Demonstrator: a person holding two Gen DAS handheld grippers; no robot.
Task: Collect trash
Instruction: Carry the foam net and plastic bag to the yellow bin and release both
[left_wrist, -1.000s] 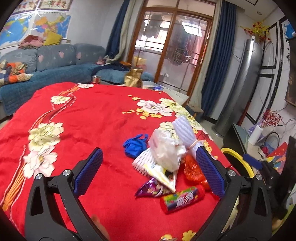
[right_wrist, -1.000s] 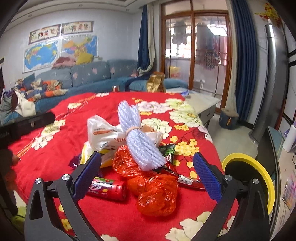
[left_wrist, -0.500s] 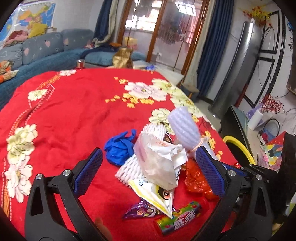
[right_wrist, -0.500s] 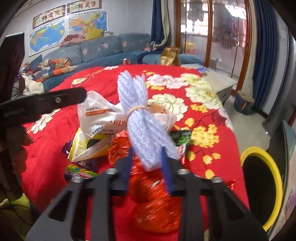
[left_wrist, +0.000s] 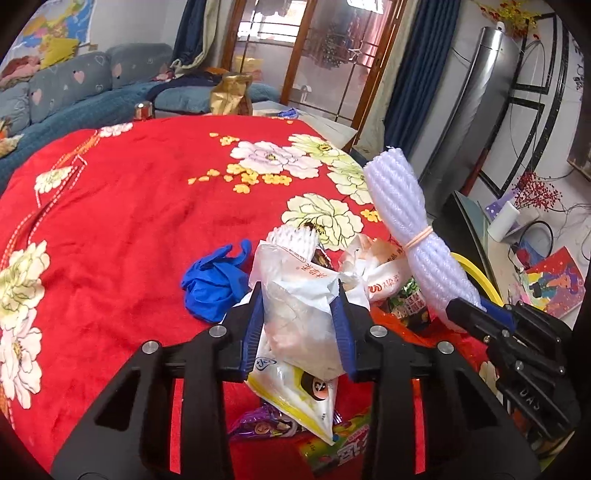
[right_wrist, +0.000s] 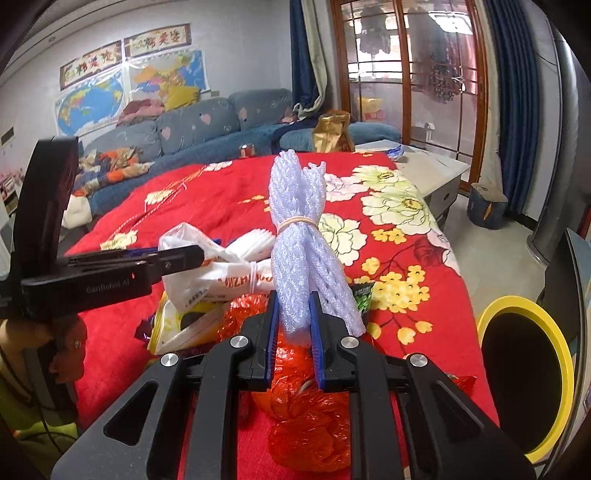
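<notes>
A heap of trash lies on the red flowered cloth. My left gripper is closing, and its blue pads press both sides of a crumpled white plastic bag. My right gripper is also closing, its pads squeezing the lower end of a white foam net bundle tied with a rubber band. The bundle stands up from the jaws. Under it lies a crumpled orange-red plastic bag. A blue glove lies left of the heap.
A yellow-rimmed black bin stands on the floor past the table's right edge. A yellow-white snack packet, a purple wrapper and a candy tube lie near me. A blue sofa runs behind the table.
Both grippers went from wide open to closed: the right on the foam net bundle, then the left on the white bag. The left hand moved forward into the heap.
</notes>
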